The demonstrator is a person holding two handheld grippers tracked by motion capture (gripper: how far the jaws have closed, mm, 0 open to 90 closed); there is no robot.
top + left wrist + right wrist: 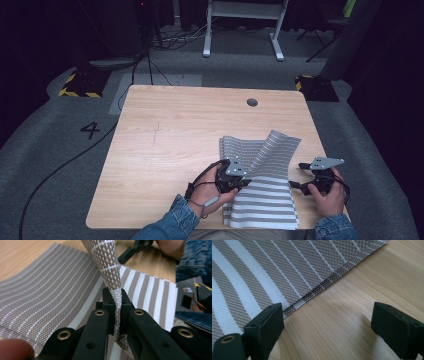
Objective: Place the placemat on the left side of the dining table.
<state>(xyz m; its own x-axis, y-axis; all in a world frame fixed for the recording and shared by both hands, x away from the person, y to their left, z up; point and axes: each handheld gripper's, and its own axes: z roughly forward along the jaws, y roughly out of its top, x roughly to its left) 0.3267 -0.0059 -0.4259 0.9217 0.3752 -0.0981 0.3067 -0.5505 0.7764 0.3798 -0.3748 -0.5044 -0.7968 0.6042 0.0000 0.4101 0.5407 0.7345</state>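
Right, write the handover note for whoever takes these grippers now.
Left gripper: shut on a pinched-up edge of the striped mat, lifting it into a twisted fold.
Right gripper: open, jaws wide, low over the table at the mat's right edge, holding nothing.
Mat: near right part of the table, near half flat, far half raised.
Done: one grip taken.
Left: probably grip the right edge, then finish folding or flattening.

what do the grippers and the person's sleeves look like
Both are black handheld two-jaw grippers, left gripper and right gripper, each topped by a grey three-cornered plate and trailing a thin black cable. Brass-coloured rivets dot the arms. Blue denim sleeves.
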